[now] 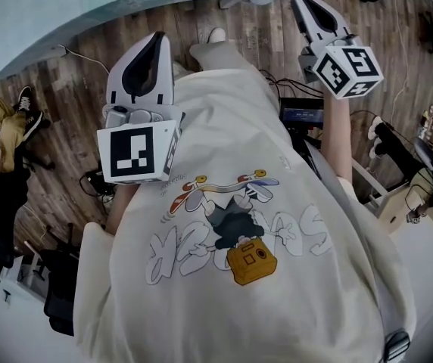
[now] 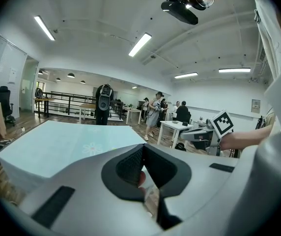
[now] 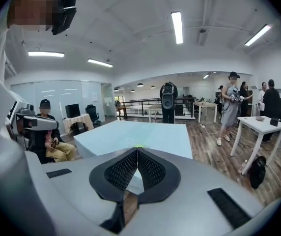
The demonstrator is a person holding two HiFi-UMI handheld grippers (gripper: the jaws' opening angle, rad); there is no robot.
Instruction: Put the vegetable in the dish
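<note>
No dish shows in any view. Over the tips of my right gripper (image 3: 137,149) a small yellow-green speck (image 3: 139,145) lies on the light blue table (image 3: 145,132); it is too small to name. That gripper's jaws are shut together with nothing between them. My left gripper (image 2: 142,147) is shut and empty too, and it points over a corner of the table (image 2: 71,146). In the head view both grippers are held up in front of the person's cream shirt (image 1: 239,225), the left gripper (image 1: 154,42) at the left and the right gripper (image 1: 303,0) higher at the right, short of the table (image 1: 88,6).
Wooden floor (image 1: 73,89) lies between the person and the table. A seated person (image 3: 49,141) is at the table's left side. White desks (image 3: 258,127) and several standing people (image 3: 230,107) are off to the right. Cables and dark gear (image 1: 303,112) lie on the floor.
</note>
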